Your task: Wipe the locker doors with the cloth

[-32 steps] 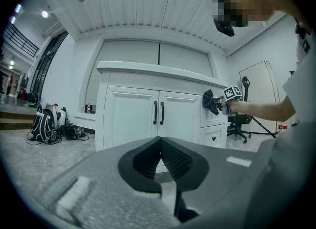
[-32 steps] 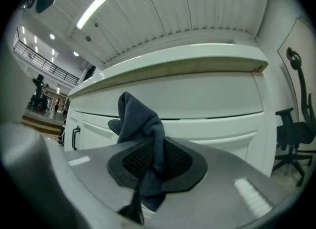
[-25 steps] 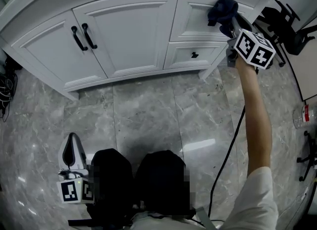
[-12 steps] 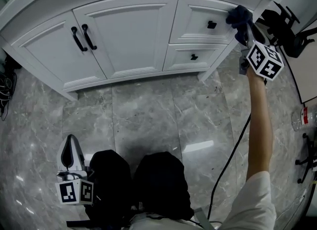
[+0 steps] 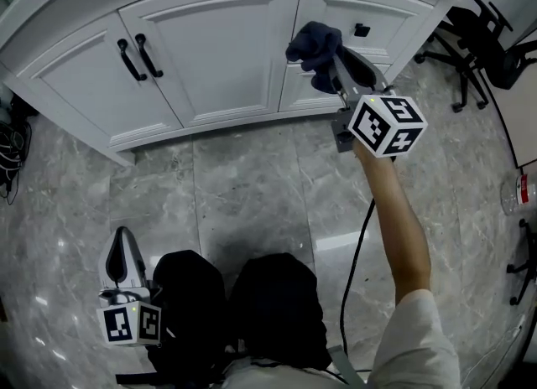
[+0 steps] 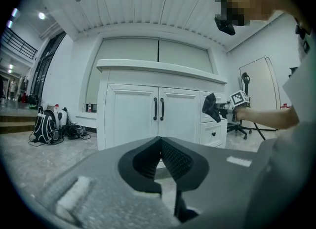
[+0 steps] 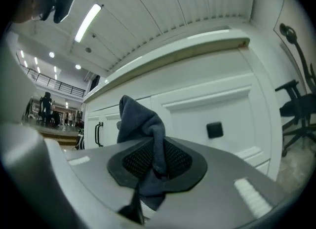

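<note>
While the left gripper (image 5: 124, 236) hangs low beside the person's knee, its tongs pressed together on nothing, the wiping falls to the other hand. Two white locker doors (image 5: 210, 52) with black handles (image 5: 138, 56) stand left of the cloth (image 5: 315, 44), a dark bunch pinched by the right gripper (image 5: 336, 69) near the right door's edge; whether it touches cannot be told. A good stroke probably needs the cloth pressed flat and drawn across the panel, easing round handles and moulding. Further right are drawers with a knob (image 5: 362, 30), a floor cable (image 5: 357, 270) and an office chair (image 5: 482, 35) that could crowd the elbow
</note>
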Tool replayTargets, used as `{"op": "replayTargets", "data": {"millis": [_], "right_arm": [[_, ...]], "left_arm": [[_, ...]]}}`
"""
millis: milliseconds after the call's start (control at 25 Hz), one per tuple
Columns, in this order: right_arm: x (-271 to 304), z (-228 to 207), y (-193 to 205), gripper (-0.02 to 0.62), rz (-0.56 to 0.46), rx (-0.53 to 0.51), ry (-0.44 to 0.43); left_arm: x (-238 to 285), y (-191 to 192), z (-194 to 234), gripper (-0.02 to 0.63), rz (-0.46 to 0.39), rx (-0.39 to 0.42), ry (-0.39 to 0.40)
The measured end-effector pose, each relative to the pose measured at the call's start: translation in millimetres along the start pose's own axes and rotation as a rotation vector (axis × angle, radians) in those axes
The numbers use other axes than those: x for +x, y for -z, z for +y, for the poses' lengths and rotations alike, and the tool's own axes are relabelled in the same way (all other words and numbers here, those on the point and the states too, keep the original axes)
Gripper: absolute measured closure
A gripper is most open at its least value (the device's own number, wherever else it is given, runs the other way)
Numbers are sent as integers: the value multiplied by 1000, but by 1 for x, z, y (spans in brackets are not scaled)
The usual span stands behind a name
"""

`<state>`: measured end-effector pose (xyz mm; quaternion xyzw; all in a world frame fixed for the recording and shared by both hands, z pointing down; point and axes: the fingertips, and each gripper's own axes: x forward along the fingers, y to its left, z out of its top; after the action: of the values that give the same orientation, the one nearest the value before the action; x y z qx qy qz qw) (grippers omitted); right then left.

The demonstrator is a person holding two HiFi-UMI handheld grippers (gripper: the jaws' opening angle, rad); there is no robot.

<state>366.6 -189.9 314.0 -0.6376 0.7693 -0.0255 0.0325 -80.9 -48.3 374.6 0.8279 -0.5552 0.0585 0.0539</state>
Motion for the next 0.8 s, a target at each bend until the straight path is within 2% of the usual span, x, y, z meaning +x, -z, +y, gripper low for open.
{"op": "replayTargets", "data": {"millis": [200,320,400,560,800], "right_arm": [[49,-4,58,528,110,94,-5],[50,-16,62,528,130,59,14],[43,-33,64,528,156,29,60],[24,-84,61,528,158,34,156],[-6,-153,56,529,194,-42,298]], "left_arm": [[-8,-4,7,604,2,12,-23],[-10,-7,13,604,-2,17,-40],[-8,-6,13,604,-2,19,-37],[-3,0,5,604,11,16,-12],[2,4,1,604,19,9,-1]]}}
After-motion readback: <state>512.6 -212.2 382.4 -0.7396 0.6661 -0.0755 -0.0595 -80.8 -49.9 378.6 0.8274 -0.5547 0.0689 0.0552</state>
